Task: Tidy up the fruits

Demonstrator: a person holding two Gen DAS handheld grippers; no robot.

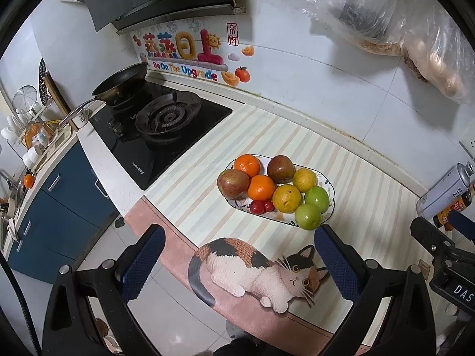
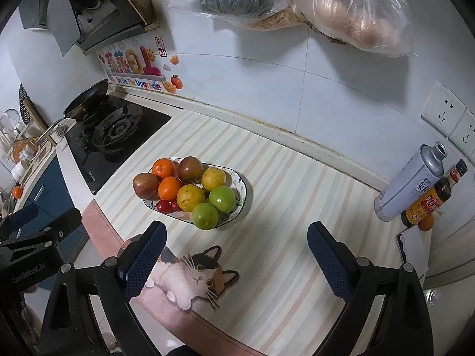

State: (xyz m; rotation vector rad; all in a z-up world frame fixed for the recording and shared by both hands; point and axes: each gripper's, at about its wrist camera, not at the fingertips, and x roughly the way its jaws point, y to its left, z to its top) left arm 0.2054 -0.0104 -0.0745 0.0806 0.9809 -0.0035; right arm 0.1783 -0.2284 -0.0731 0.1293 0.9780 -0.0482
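Note:
An oval patterned plate (image 1: 332, 193) (image 2: 244, 190) sits on the striped counter mat. It holds two oranges (image 1: 247, 165) (image 2: 164, 168), two red-brown apples (image 1: 232, 182) (image 2: 145, 185), two yellow citrus fruits (image 1: 286, 198) (image 2: 190, 197), two green fruits (image 1: 308, 216) (image 2: 204, 216) and small red cherry tomatoes (image 1: 257, 206) (image 2: 163, 206). My left gripper (image 1: 237, 258) is open and empty, above the mat's cat picture, short of the plate. My right gripper (image 2: 234, 255) is open and empty, in front of and right of the plate.
A gas stove (image 1: 166, 121) with a frying pan (image 1: 124, 84) lies left of the mat. A metal can (image 2: 411, 181) and a sauce bottle (image 2: 433, 195) lean at the right wall. Plastic bags (image 2: 326, 9) hang above. The counter edge drops off in front.

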